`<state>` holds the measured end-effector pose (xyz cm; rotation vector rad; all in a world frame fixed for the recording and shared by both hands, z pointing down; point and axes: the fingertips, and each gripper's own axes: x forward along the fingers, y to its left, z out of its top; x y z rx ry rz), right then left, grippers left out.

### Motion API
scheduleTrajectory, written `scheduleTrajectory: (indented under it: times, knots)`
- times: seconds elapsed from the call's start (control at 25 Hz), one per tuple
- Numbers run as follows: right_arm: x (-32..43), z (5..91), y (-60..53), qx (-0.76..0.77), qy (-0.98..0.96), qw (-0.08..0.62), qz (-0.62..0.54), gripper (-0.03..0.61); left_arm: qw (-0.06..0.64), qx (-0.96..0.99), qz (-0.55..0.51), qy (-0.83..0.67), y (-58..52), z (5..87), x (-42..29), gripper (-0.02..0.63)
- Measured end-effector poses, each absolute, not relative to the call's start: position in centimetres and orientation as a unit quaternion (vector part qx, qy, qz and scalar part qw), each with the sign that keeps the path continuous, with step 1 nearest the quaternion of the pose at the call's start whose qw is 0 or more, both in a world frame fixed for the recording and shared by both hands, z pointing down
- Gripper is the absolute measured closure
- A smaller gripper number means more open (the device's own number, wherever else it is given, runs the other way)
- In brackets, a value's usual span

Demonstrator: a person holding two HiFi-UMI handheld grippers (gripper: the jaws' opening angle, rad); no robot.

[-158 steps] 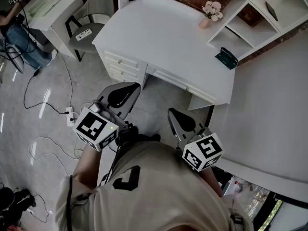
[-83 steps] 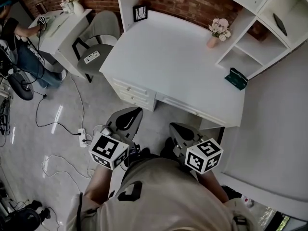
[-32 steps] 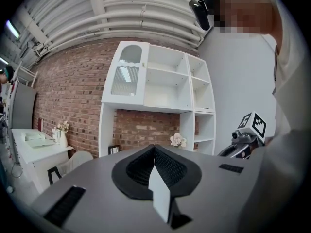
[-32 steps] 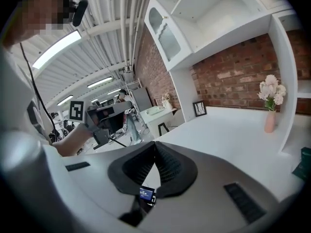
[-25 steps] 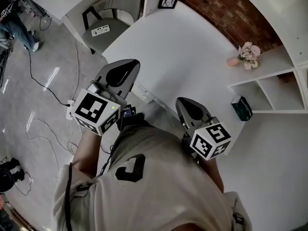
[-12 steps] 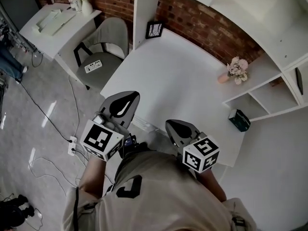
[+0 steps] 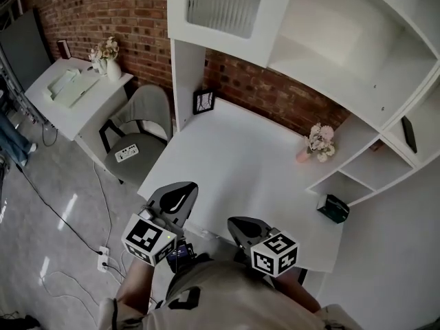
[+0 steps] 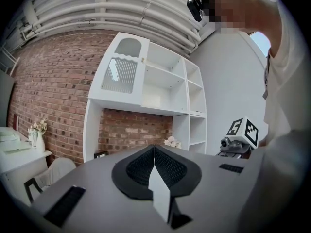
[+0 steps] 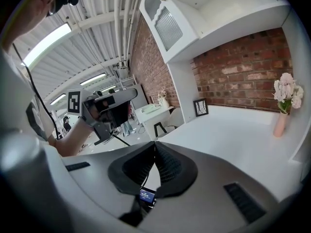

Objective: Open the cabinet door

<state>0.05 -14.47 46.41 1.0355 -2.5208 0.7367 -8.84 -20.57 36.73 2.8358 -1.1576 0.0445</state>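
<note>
Both shut tight and empty: left fingers and right fingers, low over white worktop, well below white ribbed-glass cabinet door.

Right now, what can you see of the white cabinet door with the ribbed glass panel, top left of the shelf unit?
The white cabinet door fills the top left compartment of the white shelf unit above the desk. It looks like painted wood, with a small arched pane over a taller ribbed panel with a wavy top edge. What looks like a small knob sits at its right edge. It stands upright and appears shut, flush with the frame. Nothing touches it.
</note>
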Motion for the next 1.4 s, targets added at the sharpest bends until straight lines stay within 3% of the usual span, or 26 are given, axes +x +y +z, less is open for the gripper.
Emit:
scheduleTrajectory:
  times: [0.56, 0.84, 1.16, 1.4]
  knots:
    - [6.3, 45.4, -18.4, 0.328, -0.897, 0.135, 0.262, 0.555, -0.011, 0.931, 0.019, -0.363, -25.4, 30.8, 0.4, 0.595]
    - [9.2, 45.0, -19.7, 0.321, -0.898, 0.121, 0.275, 0.557, -0.034, 0.922, -0.053, -0.381, -29.2, 23.2, 1.4, 0.595]
    - [10.9, 44.8, -20.3, 0.302, -0.904, 0.115, 0.278, 0.555, -0.152, 0.889, -0.136, -0.411, -31.8, 12.3, 2.9, 0.595]
    - [11.8, 44.4, -20.9, 0.296, -0.908, 0.115, 0.274, 0.555, -0.198, 0.876, -0.161, -0.409, -33.3, 6.8, 3.6, 0.595]
